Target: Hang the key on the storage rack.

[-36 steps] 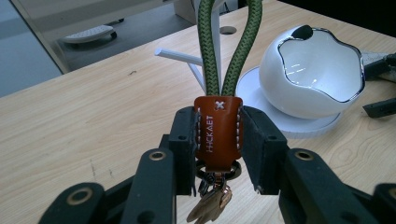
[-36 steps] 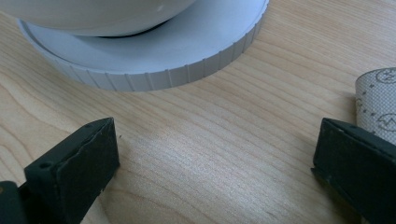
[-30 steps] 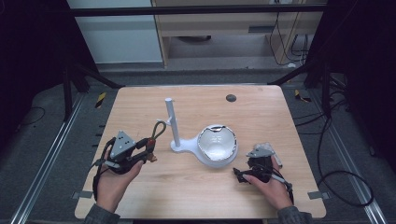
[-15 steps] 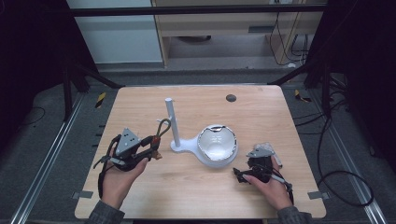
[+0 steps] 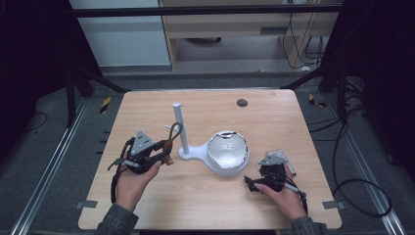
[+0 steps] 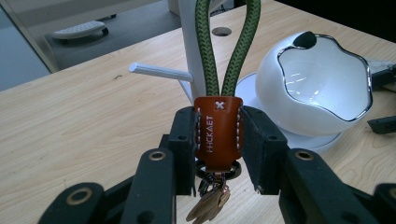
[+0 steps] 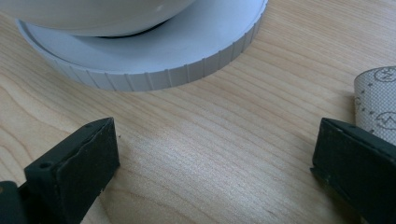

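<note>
My left gripper [image 6: 217, 140] is shut on a keychain: its brown leather tab [image 6: 217, 132] is pinched between the jaws, a green rope loop [image 6: 227, 51] rises above it and brass keys [image 6: 208, 205] dangle below. In the high view the left gripper [image 5: 164, 155] holds the keychain [image 5: 172, 132] just left of a white stand's upright post [image 5: 179, 128]. The stand has a short side peg [image 6: 159, 72] and a round base carrying a white bowl [image 5: 227, 151]. My right gripper [image 5: 252, 183] rests on the table right of the bowl, jaws wide apart with bare wood between them [image 7: 215, 154].
The wooden table [image 5: 274, 122] has a dark round hole [image 5: 242, 103] near its far edge. A patterned whitish object [image 7: 376, 109] lies beside the right gripper. The stand's ribbed round base [image 7: 187, 56] sits just ahead of the right gripper.
My left gripper has carried the keychain rightward, closer to the stand's post. The right gripper has stayed in place.
</note>
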A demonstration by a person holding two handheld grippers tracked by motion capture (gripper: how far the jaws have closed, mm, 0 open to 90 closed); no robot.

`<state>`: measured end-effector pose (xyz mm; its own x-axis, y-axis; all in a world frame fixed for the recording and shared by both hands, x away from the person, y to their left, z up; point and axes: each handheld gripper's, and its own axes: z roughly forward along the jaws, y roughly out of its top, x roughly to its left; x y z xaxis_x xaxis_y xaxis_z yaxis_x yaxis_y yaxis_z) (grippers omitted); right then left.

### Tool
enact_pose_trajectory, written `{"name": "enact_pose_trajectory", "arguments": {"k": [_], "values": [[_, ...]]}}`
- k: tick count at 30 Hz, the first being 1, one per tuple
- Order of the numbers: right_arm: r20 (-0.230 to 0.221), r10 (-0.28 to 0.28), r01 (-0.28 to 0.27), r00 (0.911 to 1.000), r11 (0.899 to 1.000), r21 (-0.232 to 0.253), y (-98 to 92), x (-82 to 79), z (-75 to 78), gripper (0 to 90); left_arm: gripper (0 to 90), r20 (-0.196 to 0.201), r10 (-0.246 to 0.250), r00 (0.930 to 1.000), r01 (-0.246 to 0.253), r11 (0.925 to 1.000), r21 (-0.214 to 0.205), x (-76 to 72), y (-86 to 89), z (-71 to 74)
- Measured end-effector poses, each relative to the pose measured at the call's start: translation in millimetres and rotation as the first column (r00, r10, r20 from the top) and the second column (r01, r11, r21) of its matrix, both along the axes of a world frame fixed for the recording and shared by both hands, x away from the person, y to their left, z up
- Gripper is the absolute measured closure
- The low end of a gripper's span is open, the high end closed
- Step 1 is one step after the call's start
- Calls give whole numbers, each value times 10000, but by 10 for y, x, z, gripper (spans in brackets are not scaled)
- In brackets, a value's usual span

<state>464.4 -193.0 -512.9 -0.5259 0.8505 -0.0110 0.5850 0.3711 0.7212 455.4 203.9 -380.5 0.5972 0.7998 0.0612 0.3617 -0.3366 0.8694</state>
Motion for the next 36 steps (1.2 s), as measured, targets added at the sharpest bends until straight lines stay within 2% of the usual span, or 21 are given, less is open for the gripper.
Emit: {"name": "enact_pose_trajectory", "arguments": {"k": [13, 30, 36], "values": [[2, 2, -2, 10000, 10000, -1, 0, 0, 0, 5, 659, -290, 273, 9992, -273, 9996, 20, 202, -73, -137], [-14, -9, 9, 10000, 10000, 28, 2, -3, 1, 5, 653, -441, 267, 9987, -263, 9996, 89, 254, -116, -165], [-12, -17, 17, 10000, 10000, 20, 2, -3, 1, 5, 562, -515, 331, 9981, -323, 9993, 178, 271, -106, -191]]}}
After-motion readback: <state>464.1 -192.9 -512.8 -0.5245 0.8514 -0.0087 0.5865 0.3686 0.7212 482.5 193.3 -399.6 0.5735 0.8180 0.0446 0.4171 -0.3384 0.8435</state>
